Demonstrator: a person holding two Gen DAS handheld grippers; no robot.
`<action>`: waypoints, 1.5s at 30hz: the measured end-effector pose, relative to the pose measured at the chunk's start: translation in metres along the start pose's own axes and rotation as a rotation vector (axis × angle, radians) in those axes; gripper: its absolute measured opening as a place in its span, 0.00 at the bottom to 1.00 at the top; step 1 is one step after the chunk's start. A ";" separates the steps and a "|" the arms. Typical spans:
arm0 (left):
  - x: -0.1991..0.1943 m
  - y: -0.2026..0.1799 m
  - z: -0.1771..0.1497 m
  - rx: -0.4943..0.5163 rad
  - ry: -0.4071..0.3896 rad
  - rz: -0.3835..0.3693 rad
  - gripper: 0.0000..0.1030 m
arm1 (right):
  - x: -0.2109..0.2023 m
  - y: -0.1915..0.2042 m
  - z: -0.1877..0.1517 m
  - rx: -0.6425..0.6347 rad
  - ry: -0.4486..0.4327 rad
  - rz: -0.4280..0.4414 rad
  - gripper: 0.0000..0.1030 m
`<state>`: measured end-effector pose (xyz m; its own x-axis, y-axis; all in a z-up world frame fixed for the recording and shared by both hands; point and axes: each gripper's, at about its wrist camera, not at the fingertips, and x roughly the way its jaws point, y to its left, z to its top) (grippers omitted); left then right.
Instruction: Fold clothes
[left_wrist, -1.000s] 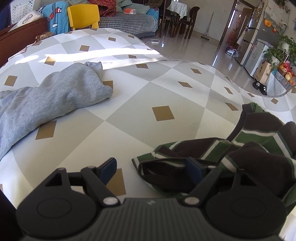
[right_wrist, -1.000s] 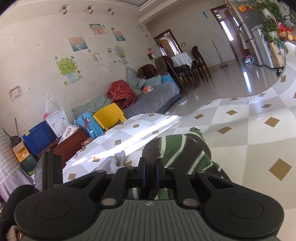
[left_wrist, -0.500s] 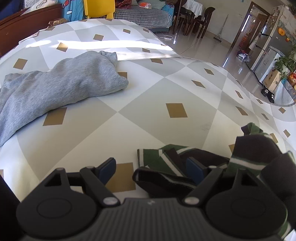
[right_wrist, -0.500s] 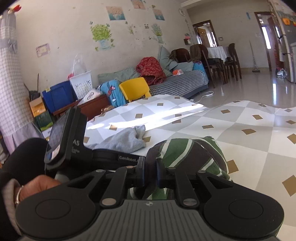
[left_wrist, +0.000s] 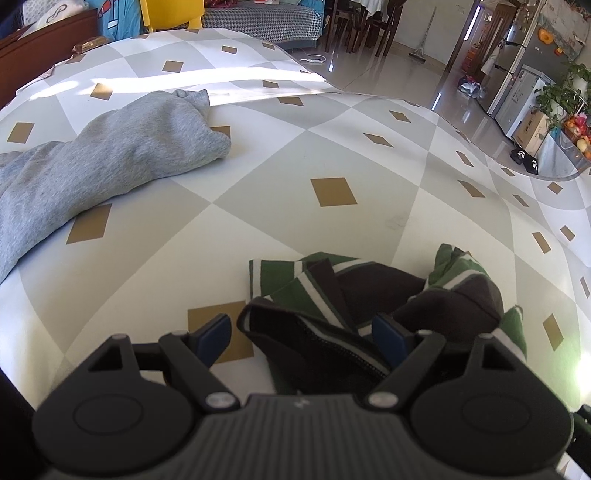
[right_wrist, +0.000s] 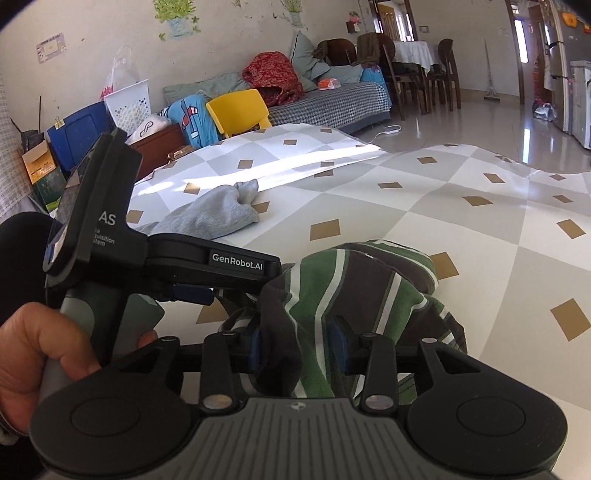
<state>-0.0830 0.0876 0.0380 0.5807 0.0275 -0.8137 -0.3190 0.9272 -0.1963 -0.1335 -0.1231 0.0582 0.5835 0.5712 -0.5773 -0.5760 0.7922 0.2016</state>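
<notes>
A green, brown and white striped garment (left_wrist: 373, 291) lies bunched on the checked cloth (left_wrist: 332, 147). My left gripper (left_wrist: 303, 338) is open, and the garment's dark zipped edge lies between its blue fingertips (left_wrist: 212, 334). In the right wrist view the same garment (right_wrist: 354, 288) drapes between the fingers of my right gripper (right_wrist: 297, 347), which stands partly open around a thick fold. The left gripper (right_wrist: 192, 293) also shows there, held by a hand at the garment's left edge.
A grey sweatshirt (left_wrist: 103, 155) lies crumpled at the left of the cloth, also in the right wrist view (right_wrist: 218, 210). A yellow chair (right_wrist: 240, 110), boxes and a sofa (right_wrist: 325, 99) stand beyond the cloth's far edge. Tiled floor and a fridge (left_wrist: 524, 74) are to the right.
The right gripper's fingers have spread from tightly shut to partly open and come down with the garment. The garment has slid nearer the left gripper, and its dark edge now lies between the open fingers.
</notes>
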 end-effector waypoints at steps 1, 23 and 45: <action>0.000 0.001 0.000 -0.006 0.000 0.000 0.81 | -0.002 0.002 0.000 -0.007 -0.015 -0.004 0.38; 0.009 -0.010 -0.005 0.014 0.030 -0.019 0.81 | -0.011 -0.063 -0.006 0.288 0.008 -0.448 0.11; 0.015 -0.041 -0.035 0.234 0.038 0.029 0.90 | -0.049 -0.043 0.008 0.251 -0.249 -0.358 0.34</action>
<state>-0.0876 0.0367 0.0148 0.5441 0.0459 -0.8378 -0.1507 0.9876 -0.0437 -0.1328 -0.1829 0.0844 0.8558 0.2637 -0.4449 -0.1769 0.9576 0.2273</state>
